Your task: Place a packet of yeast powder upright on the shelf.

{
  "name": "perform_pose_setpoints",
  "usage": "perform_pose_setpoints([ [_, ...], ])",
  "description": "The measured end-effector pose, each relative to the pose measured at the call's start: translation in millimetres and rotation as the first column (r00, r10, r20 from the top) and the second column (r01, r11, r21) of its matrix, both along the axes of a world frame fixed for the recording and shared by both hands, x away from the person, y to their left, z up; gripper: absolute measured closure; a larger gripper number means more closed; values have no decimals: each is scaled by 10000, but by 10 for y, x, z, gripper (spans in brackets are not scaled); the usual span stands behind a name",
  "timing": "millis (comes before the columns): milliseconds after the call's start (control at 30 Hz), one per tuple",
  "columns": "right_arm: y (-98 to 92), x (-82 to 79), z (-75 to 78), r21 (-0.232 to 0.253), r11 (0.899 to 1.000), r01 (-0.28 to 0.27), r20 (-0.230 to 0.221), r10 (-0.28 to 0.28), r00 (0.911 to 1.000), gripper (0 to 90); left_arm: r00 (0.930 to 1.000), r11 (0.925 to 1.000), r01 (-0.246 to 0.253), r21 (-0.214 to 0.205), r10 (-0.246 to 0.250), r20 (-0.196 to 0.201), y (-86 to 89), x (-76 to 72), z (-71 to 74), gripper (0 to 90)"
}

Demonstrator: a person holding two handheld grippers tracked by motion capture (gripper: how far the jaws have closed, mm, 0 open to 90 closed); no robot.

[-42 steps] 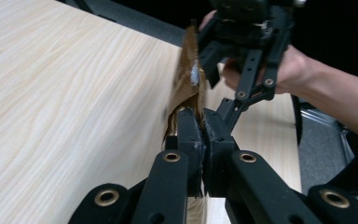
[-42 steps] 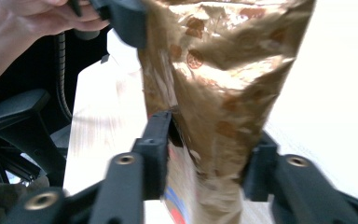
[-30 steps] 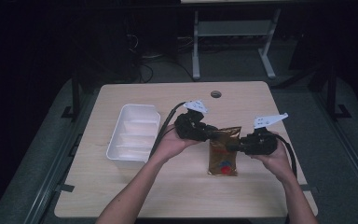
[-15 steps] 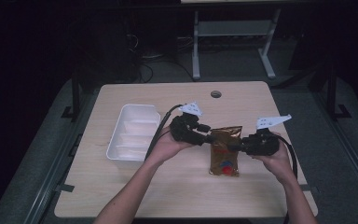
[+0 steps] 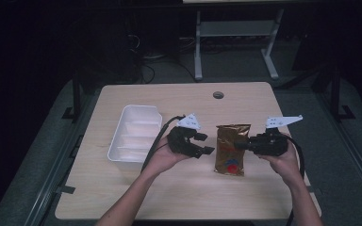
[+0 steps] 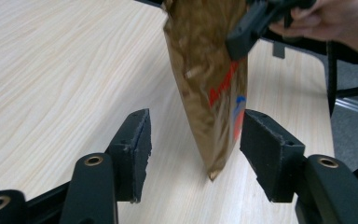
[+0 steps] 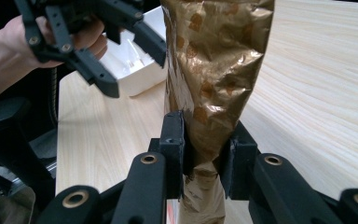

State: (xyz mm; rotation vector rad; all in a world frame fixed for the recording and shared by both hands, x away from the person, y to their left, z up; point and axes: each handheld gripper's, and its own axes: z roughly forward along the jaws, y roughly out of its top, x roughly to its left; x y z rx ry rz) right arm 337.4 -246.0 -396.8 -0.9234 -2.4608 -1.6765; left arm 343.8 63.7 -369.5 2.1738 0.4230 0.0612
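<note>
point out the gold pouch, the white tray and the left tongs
gold pouch (image 5: 231, 147), high view, middle of its front face
white tray (image 5: 120, 136), high view, its left rim
left tongs (image 6: 193, 154), left gripper view, midway between the open tips

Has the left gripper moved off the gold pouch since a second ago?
Yes. The left gripper has pulled back toward the white tray, jaws open, leaving a gap to the gold pouch, which the right gripper clamps.
</note>
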Motion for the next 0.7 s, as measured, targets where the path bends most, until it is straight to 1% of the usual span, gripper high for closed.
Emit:
perform_pose_setpoints([
  [33,0,0,0,0,10000,0,0,0,10000,734,10000,10000,0,0,0,0,0,0,0,416],
  [67,-15,-5,5,11,9999,132,-34,-132,9999,734,9999,10000,-87,26,87,51,39,-41,-24,410],
  [133,-26,-8,9,73,9998,175,-56,-175,9998,734,9999,9999,-121,27,121,94,61,-67,-40,407],
  [167,-32,-16,18,142,9997,209,-65,-208,9998,734,9998,9999,-138,102,136,173,80,-92,-57,406],
  [200,-40,-31,53,151,9995,282,-32,-281,9996,734,9995,9993,-213,313,205,248,112,-136,-92,392],
  [267,-41,-42,97,98,9991,402,55,-402,9992,734,9993,9993,-237,300,229,281,146,-182,-132,381],
  [300,-39,-46,116,108,9989,453,105,-455,9989,734,9993,9993,-237,300,229,281,146,-182,-132,377],
  [333,-37,-46,132,147,9988,475,112,-476,9988,734,9992,9988,-286,404,274,303,170,-234,-177,368],
  [367,-37,-46,132,147,9988,475,112,-476,9988,734,9992,9988,-286,404,274,303,170,-234,-177,363],
  [433,-30,-37,161,194,9983,548,141,-550,9984,734,9991,9985,-292,457,277,330,196,-286,-221,360],
  [467,-15,-18,181,266,9978,612,164,-617,9980,734,9989,9980,-303,550,282,381,227,-336,-257,352],
  [500,-15,-18,181,266,9978,612,164,-617,9980,734,9989,9980,-303,550,282,381,227,-336,-257,350],
  [533,11,10,195,326,9973,662,103,-666,9977,735,9986,9979,-361,543,339,409,264,-385,-292,344],
  [567,11,10,195,326,9973,662,103,-666,9977,735,9986,9979,-361,543,339,409,264,-385,-292,339],
  [633,53,36,209,211,9976,662,107,-664,9977,735,9986,9981,-388,475,371,368,299,-432,-327,336],
  [667,94,60,216,124,9977,664,47,-665,9978,735,9981,9978,-457,488,436,438,335,-480,-359,325],
  [700,94,60,216,124,9977,664,47,-665,9978,735,9981,9978,-457,488,436,438,335,-480,-359,320],
])
